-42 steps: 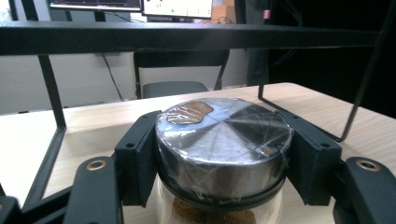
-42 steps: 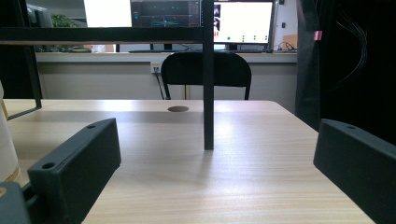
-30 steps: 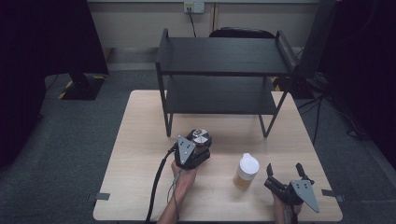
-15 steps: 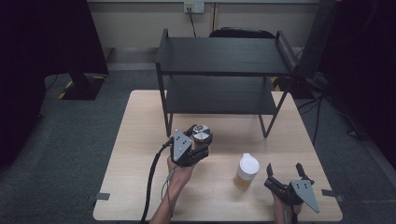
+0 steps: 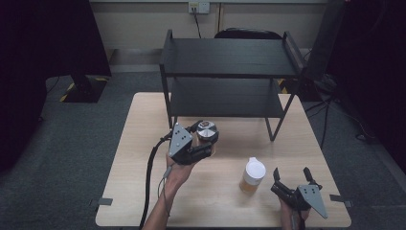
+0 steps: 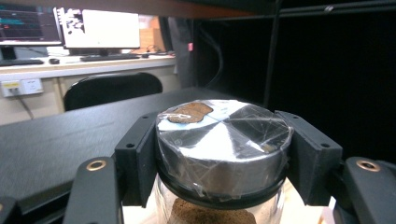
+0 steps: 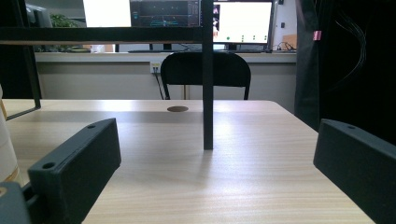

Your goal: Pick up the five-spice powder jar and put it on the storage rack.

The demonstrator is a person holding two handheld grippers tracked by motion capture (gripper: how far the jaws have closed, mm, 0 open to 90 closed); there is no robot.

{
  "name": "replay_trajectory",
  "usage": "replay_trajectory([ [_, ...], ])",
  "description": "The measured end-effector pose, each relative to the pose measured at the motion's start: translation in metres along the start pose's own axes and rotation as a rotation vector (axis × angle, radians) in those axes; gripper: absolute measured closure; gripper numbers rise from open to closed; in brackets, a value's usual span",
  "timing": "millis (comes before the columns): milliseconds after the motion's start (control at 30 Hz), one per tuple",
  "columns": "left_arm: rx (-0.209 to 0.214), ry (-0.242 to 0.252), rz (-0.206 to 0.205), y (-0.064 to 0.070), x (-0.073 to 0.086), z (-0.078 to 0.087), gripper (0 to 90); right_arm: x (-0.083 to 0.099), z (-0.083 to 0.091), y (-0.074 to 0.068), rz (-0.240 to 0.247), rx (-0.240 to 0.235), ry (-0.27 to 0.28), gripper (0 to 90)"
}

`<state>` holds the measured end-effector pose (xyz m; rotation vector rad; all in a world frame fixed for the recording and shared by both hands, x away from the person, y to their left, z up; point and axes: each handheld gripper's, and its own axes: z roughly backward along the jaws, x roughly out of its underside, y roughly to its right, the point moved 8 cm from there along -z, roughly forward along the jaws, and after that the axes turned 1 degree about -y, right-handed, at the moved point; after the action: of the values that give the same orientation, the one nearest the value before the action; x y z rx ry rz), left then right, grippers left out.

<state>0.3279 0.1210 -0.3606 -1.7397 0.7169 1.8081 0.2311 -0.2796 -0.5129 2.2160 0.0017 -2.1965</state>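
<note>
My left forearm reaches forward over the desk (image 5: 143,143), and my left hand-held gripper (image 5: 203,143) clamps a glass jar (image 5: 207,132) by its silver lid, lifted just before the black shelf (image 5: 225,96). Brown powder sits inside the jar. My right hand-held gripper (image 5: 292,178) rests low, jaws spread, beside a white-lidded cup (image 5: 252,175).

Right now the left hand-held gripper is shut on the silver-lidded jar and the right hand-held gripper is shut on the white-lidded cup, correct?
Not quite. The left hand-held gripper is shut on the silver-lidded jar, but the right hand-held gripper is open beside the white-lidded cup, not gripping it, as the high view shows.
</note>
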Motion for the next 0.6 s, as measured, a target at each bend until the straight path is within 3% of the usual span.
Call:
replay_trajectory([
  [67,0.015,-0.008,-0.025,-0.003,-0.010,0.000,35.1,0.000,0.000,0.000,0.000,0.000,0.000,0.0],
  [267,0.069,0.000,-0.034,-0.011,-0.034,0.002,35.2,0.000,0.000,0.000,0.000,0.001,0.000,0.0],
  [467,0.098,0.011,-0.026,-0.019,-0.054,0.001,35.1,0.000,0.000,0.000,0.000,0.001,0.000,0.0],
  [600,0.109,0.008,-0.049,-0.020,-0.066,-0.001,35.1,0.000,0.000,0.000,0.000,0.001,0.000,0.0],
])
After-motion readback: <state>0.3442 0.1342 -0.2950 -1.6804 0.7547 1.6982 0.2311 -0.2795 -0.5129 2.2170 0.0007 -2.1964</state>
